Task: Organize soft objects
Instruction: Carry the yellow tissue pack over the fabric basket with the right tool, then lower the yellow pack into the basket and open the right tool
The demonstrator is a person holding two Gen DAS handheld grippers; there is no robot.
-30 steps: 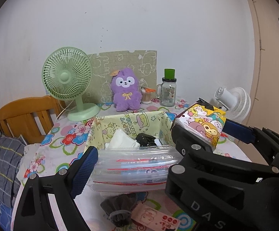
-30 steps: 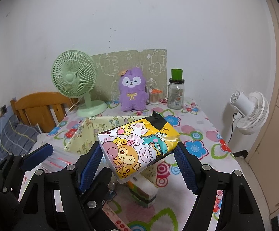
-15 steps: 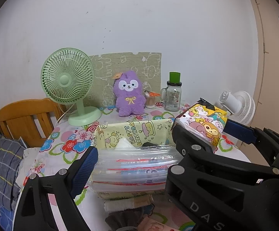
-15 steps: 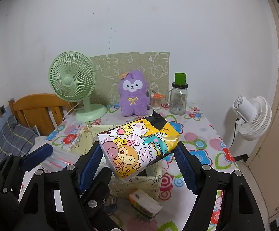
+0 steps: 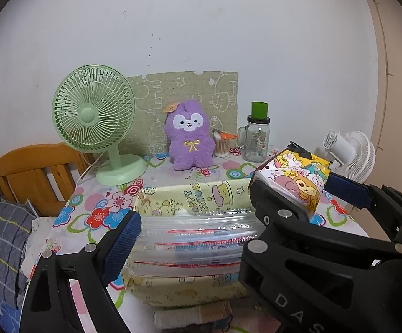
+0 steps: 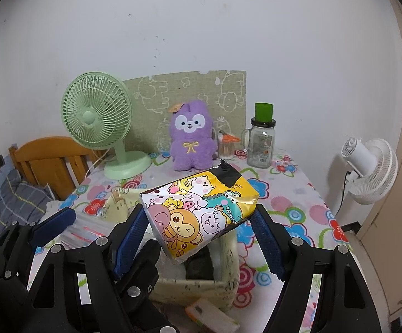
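Note:
My right gripper (image 6: 201,238) is shut on a cartoon-printed tissue pack (image 6: 201,216) and holds it above the yellow fabric basket (image 6: 228,255). The pack also shows in the left wrist view (image 5: 298,177). My left gripper (image 5: 190,238) is shut on a stack of clear zip bags (image 5: 195,244), held over the basket's near side (image 5: 190,291). The zip bags show at the left of the right wrist view (image 6: 87,230). A purple plush toy (image 6: 191,136) sits at the back of the table. Dark and white soft things lie inside the basket (image 6: 198,263).
A green desk fan (image 6: 101,119), a glass jar with a green lid (image 6: 262,141) and a cotton swab holder (image 6: 226,147) stand along the wall. A white fan (image 6: 370,166) stands off the right table edge. A wooden chair (image 6: 48,161) is left. A small pack (image 6: 212,316) lies before the basket.
Both grippers have moved back and lower with their loads still held; the basket now sits closer beneath them, and the small items at its front have slid out of the left view.

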